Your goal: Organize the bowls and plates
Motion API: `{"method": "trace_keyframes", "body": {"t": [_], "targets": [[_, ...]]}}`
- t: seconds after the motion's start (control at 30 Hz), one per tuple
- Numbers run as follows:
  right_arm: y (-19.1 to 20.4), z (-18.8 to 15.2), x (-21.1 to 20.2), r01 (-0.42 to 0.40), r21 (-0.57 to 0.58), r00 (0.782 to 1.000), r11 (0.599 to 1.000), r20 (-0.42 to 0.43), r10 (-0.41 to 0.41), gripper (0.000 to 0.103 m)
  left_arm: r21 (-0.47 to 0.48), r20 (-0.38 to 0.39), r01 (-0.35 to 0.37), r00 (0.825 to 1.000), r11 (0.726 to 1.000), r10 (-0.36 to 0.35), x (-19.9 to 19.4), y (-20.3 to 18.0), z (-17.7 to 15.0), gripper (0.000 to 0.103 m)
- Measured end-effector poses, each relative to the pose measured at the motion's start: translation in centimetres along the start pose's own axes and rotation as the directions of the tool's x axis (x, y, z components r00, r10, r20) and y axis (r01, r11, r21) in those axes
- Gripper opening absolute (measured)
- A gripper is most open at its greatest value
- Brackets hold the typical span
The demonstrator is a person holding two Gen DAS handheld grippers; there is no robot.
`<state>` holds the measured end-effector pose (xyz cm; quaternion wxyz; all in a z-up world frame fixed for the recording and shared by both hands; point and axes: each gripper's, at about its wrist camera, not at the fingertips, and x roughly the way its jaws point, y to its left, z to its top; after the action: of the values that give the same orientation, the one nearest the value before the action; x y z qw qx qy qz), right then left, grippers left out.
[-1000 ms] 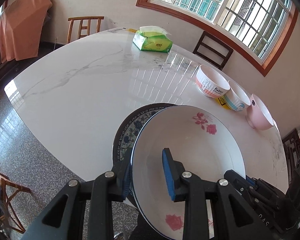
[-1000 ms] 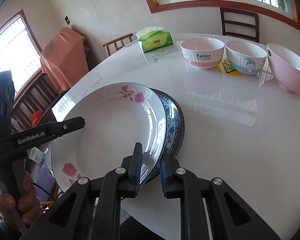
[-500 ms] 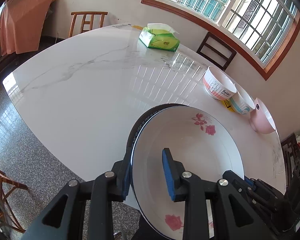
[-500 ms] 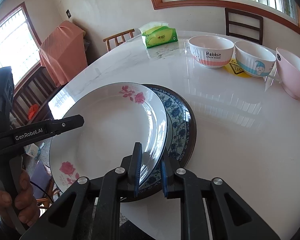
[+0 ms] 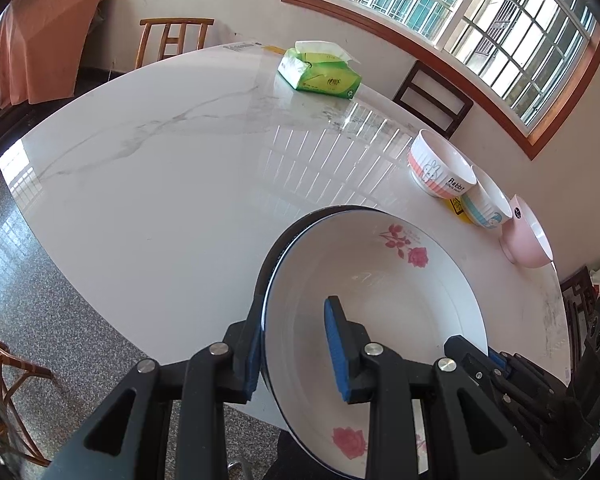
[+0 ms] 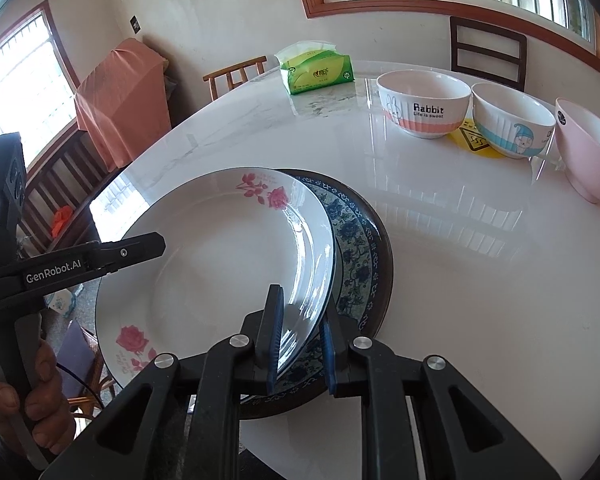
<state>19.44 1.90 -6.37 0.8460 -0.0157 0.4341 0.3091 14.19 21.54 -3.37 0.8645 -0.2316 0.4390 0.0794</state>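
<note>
Holding the rose plate [image 6: 220, 256] by two edges: my right tongs [image 6: 300, 336] are clamped shut on its near rim, my left tongs [image 5: 294, 350] pinch the opposite rim. The plate tilts above the blue-patterned plate [image 6: 356, 248], which lies just beyond and under my right tongs on the surface [image 6: 460, 280]. I judge the set-down goes rightward and down onto it. The three bowls [image 6: 424, 104] sit well apart, far right.
</note>
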Motion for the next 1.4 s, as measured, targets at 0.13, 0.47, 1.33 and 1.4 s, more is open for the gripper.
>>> {"method": "trace_keyframes", "body": {"t": [0.13, 0.47, 1.33, 1.4], "targets": [[-0.1, 0.1, 0.2, 0.004, 0.002, 1.000, 1.000, -0.001, -0.004, 0.016, 0.004, -0.004, 0.002, 1.000, 1.000, -0.002, 0.2, -0.1, 0.1, 0.029], [-0.2, 0.2, 0.4, 0.026, -0.007, 1.000, 1.000, 0.007, -0.026, 0.017, 0.011, -0.017, 0.009, 1.000, 1.000, -0.009, 0.9, -0.4, 0.2, 0.029], [0.7, -0.4, -1.3, 0.303, -0.173, 0.926, 0.937, 0.288, -0.246, 0.062, 0.069, 0.088, -0.074, 0.994, 0.995, 0.068, -1.2, -1.1, -0.2, 0.033], [-1.4, -0.5, -2.2, 0.306, -0.107, 0.918, 0.946, 0.296, -0.264, 0.062, 0.084, 0.086, -0.077, 0.994, 0.993, 0.070, -1.4, -1.5, -0.6, 0.034]]}}
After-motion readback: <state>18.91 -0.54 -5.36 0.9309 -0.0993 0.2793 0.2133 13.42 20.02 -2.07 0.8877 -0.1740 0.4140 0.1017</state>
